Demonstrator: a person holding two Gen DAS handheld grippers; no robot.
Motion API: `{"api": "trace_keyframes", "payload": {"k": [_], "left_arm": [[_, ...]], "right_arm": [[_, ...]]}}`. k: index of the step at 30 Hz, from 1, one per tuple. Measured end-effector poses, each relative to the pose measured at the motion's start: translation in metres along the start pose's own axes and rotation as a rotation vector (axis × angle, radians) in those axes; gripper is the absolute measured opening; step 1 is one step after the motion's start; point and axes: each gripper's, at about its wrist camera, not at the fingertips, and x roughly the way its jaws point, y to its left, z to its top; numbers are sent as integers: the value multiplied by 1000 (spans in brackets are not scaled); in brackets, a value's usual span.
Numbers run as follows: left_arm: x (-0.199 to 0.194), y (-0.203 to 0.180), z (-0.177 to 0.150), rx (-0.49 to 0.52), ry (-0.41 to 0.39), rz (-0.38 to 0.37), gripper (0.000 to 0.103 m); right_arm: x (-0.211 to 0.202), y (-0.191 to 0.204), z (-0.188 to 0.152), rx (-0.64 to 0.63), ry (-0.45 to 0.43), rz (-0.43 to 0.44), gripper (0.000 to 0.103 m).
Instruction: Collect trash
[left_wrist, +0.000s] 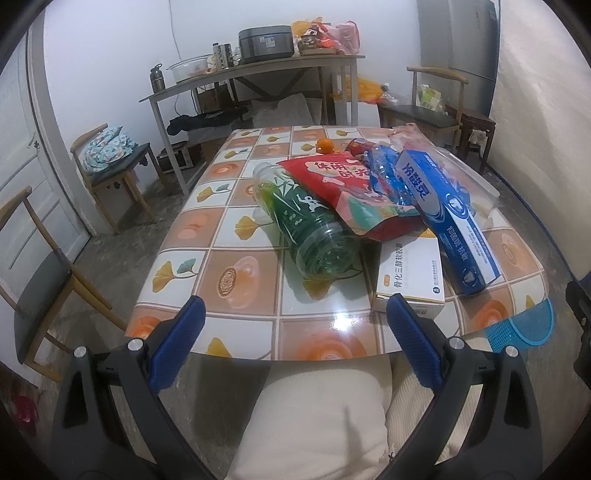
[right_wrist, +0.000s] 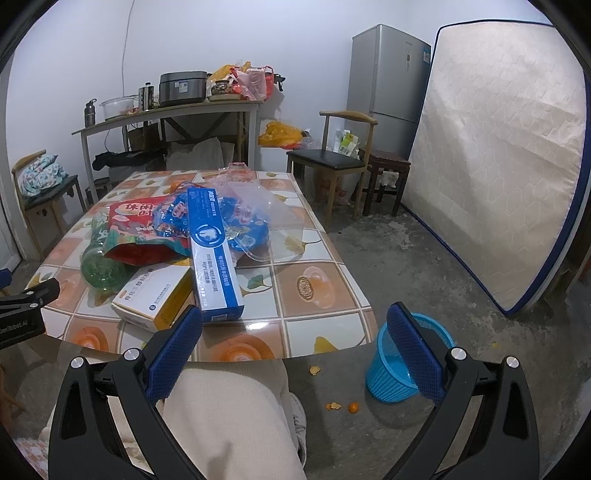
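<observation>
Both the left gripper (left_wrist: 295, 325) and right gripper (right_wrist: 295, 332) had fingers spread wide, holding nothing. The trash pile (left_wrist: 369, 206) lay on the tiled bench (left_wrist: 229, 236); a blue basket (right_wrist: 391, 373) stood on the floor

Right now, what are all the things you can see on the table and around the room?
green bottle: 1, clear green, lying on table
snack bag: 1, red, over bottle
blue wrapper: 1, crumpled, in the pile
toothpaste box: 1, blue-white, atop pile
medicine box: 1, white-yellow, table front
table: 1, orange tiled cloth
basket: 1, blue, floor by table
orange peel bits: few, on floor
fridge: 1, silver, back wall
mattress: 1, leaning right
left claw: open
right claw: open
</observation>
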Motion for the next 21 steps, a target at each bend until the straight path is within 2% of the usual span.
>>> {"api": "trace_keyframes", "payload": {"k": [21], "left_arm": [[0, 0, 0, 0, 1, 2, 95]], "right_arm": [[-2, -5, 2, -22, -10, -15, 97]]}}
